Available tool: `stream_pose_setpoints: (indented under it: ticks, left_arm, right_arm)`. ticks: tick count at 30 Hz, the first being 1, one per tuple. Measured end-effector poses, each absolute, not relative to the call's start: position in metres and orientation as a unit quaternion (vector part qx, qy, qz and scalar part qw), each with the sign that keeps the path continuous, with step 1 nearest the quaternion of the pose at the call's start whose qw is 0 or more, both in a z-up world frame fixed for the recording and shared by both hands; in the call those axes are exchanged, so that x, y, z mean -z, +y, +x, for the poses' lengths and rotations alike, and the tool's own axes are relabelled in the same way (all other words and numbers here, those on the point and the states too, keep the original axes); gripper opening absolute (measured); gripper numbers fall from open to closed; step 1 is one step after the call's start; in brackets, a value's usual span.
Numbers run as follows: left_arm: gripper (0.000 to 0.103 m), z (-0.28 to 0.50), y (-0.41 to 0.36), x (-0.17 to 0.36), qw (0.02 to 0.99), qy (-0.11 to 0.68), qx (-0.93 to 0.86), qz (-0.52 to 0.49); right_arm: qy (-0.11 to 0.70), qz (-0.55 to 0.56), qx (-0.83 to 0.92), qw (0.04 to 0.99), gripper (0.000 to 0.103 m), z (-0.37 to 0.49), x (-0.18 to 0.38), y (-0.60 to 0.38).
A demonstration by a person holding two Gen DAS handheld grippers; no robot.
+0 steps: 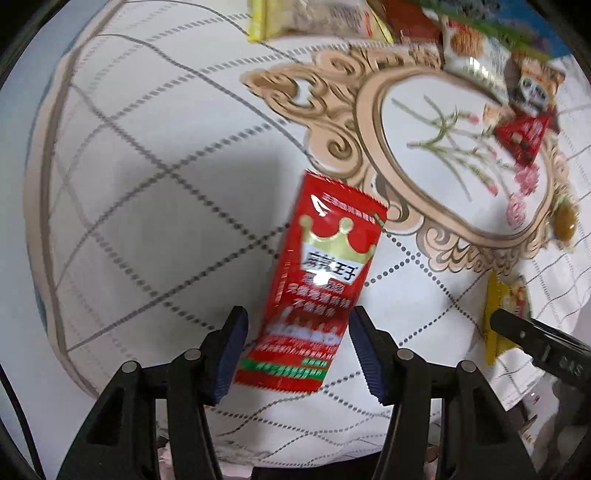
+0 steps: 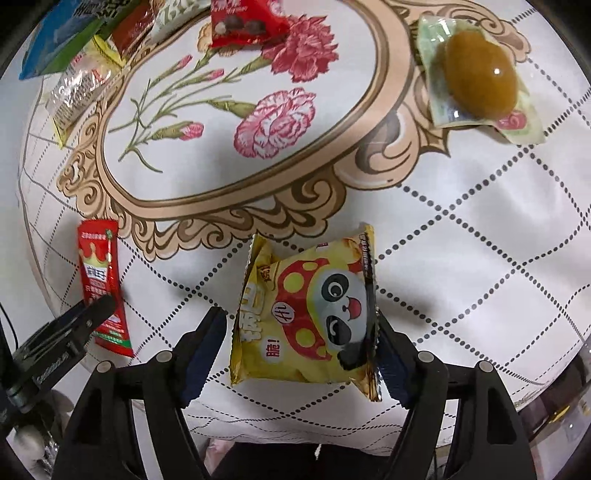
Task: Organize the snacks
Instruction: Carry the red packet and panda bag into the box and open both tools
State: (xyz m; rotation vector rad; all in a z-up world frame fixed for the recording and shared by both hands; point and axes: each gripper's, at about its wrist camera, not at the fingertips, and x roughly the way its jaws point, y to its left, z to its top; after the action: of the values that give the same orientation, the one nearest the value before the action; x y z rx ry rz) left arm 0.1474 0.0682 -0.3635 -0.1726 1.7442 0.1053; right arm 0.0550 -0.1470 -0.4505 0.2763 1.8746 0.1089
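A red sachet with a gold crown [image 1: 321, 273] lies flat on the tablecloth, its lower end between the fingers of my left gripper [image 1: 299, 314]. The jaws stand open, with a gap showing at the left pad [image 1: 232, 347]. The same sachet [image 2: 101, 273] appears at the left of the right wrist view, under a left finger [image 2: 92, 314]. A yellow panda snack pack [image 2: 306, 317] lies between the fingers of my right gripper [image 2: 299, 315]. That gripper is open too, its left pad [image 2: 205, 350] clear of the pack. The yellow pack [image 1: 504, 302] also shows beside a right finger [image 1: 524, 328].
A pile of mixed snack packs [image 2: 74, 55] lies at the far left. A red triangular chocolate pack [image 2: 247, 26] and a wrapped brown egg-shaped snack [image 2: 476, 74] lie further back. The table's front edge [image 2: 295, 435] runs just below both grippers.
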Motion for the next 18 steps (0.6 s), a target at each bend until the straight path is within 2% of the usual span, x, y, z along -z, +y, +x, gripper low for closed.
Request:
stream_pose_setpoints:
  ticks: [2, 6, 9, 11, 18]
  left_arm:
    - [0.054, 0.148, 0.081, 0.349, 0.647, 0.756, -0.051, -0.089]
    - [0.055, 0.156, 0.1, 0.321, 0.669, 0.734, -0.065, -0.098]
    - [0.061, 0.163, 0.093, 0.314, 0.676, 0.732, -0.053, -0.066]
    - [0.066, 0.17, 0.077, 0.325, 0.665, 0.745, -0.036, -0.032]
    - [0.068, 0.171, 0.037, 0.391, 0.615, 0.784, -0.048, 0.07]
  right_arm:
    - [0.8, 0.121, -0.046, 0.586, 0.093, 0.06, 0.446, -0.148]
    - [0.795, 0.132, -0.049, 0.591, 0.094, 0.073, 0.436, -0.16]
    - [0.793, 0.137, -0.05, 0.592, 0.094, 0.077, 0.434, -0.156]
    - [0.794, 0.132, -0.049, 0.591, 0.094, 0.08, 0.435, -0.148]
    - [0.803, 0.115, -0.041, 0.583, 0.094, 0.078, 0.445, -0.128]
